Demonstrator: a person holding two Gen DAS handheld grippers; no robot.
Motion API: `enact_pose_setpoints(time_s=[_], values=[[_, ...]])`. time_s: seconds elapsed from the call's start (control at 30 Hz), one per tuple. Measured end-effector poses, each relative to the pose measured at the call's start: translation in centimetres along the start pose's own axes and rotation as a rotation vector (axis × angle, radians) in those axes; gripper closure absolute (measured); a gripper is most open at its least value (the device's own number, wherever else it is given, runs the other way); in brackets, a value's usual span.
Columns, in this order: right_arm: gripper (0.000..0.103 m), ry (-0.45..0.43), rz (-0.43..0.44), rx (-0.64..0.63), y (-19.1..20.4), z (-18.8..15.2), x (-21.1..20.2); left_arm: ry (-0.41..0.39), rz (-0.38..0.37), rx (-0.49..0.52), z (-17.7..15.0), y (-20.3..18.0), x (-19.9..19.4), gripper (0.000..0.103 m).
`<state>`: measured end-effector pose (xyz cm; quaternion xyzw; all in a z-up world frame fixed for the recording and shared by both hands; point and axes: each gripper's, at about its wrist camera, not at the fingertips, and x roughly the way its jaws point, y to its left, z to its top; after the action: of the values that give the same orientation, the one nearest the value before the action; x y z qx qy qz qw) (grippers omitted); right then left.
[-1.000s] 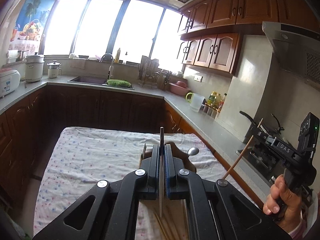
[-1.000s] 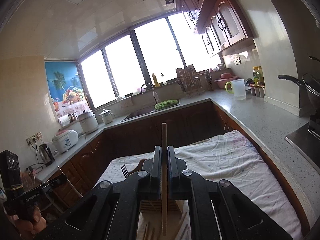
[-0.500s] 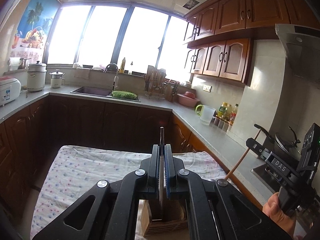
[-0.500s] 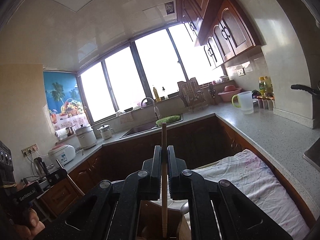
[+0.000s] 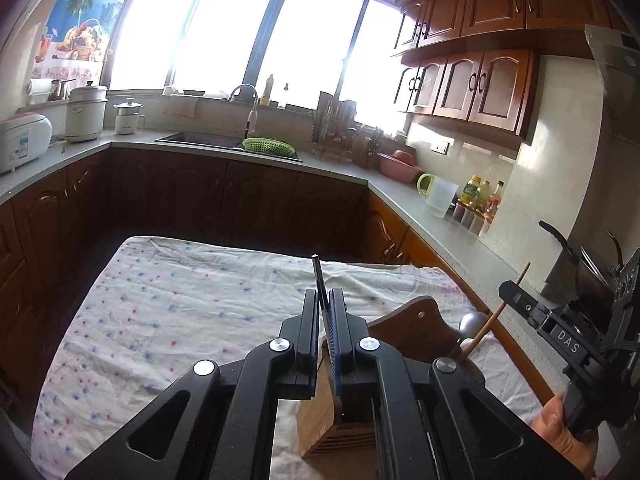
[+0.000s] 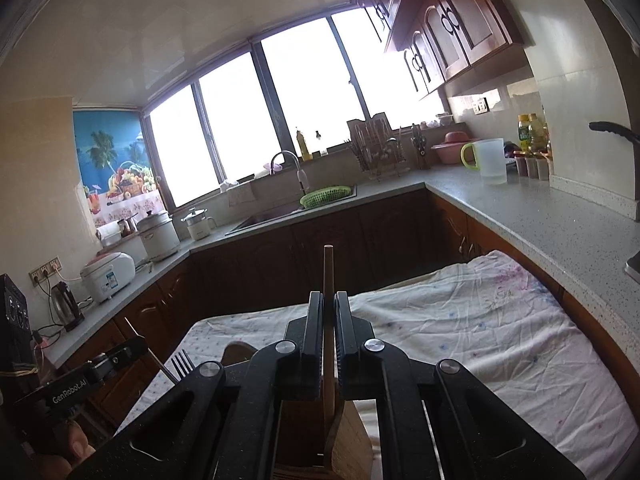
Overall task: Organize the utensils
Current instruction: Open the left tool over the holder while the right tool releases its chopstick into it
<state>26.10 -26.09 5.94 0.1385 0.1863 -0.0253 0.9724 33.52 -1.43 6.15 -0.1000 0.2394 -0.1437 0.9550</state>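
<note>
My left gripper [image 5: 324, 296] is shut on a thin dark utensil [image 5: 317, 276] that stands upright between its pads. Right beneath it is a wooden utensil holder [image 5: 320, 420] on the cloth-covered table [image 5: 180, 312]. My right gripper [image 6: 328, 298] is shut on a wooden chopstick [image 6: 328, 268], also upright, above the same holder [image 6: 350, 436]. A fork [image 6: 182, 362] and a spoon's bowl [image 5: 470, 322] rise from the holder. The right gripper [image 5: 505, 288] with its chopstick [image 5: 496, 314] also shows in the left wrist view. The left gripper [image 6: 138, 346] shows in the right wrist view.
The holder's brown curved back [image 5: 416, 320] rises behind the slots. A grey L-shaped counter [image 5: 440, 224] carries a sink, a green basket [image 5: 268, 146], a white jug [image 5: 440, 198] and bottles. A stove with pans [image 5: 592, 276] sits at the right. A person's hand [image 5: 560, 436] grips the right handle.
Both grippers have sunk toward the wooden holder, which now lies right under their fingers. Each keeps its utensil upright in a shut grip.
</note>
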Motion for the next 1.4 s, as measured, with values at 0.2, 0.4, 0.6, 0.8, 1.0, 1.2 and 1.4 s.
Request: enact_pose_setpoints(time_s=[0.2,0.4,0.6,0.8,1.0,1.2,1.4], values=[[0.097,0.015,-0.007,0.016,-0.5,0.0,0.2,-0.001,-0.001,0.009,0.3,-0.2,-0.3,0.1],[0.097,0.019,-0.009,0.017,-0.6,-0.1,0.3,0.011,-0.012,-0.009,-0.3,0.5,-1.0,0.099],[0.077,0.035,0.006,0.048,-1.3,0.0,0.2,0.011,-0.008,-0.033,-0.1,1.3,-2.2,0.069],[0.016,-0.025,0.033,0.08,-1.5,0.6,-2.6,-0.048,0.04,-0.025,-1.1,1.2,-5.8,0.028],[0.001,-0.069,0.03,0.075,-1.3,0.6,-6.3,-0.056,0.063,-0.06,-3.3,1.7,-9.7,0.018],[0.001,-0.043,0.027,0.092,-1.6,-1.3,-9.3,-0.025,0.08,-0.063,-5.9,1.7,-12.8,0.016],[0.001,0.006,0.014,0.117,-2.2,-4.1,-12.1,0.03,0.078,-0.065,-8.0,1.7,-15.0,0.016]])
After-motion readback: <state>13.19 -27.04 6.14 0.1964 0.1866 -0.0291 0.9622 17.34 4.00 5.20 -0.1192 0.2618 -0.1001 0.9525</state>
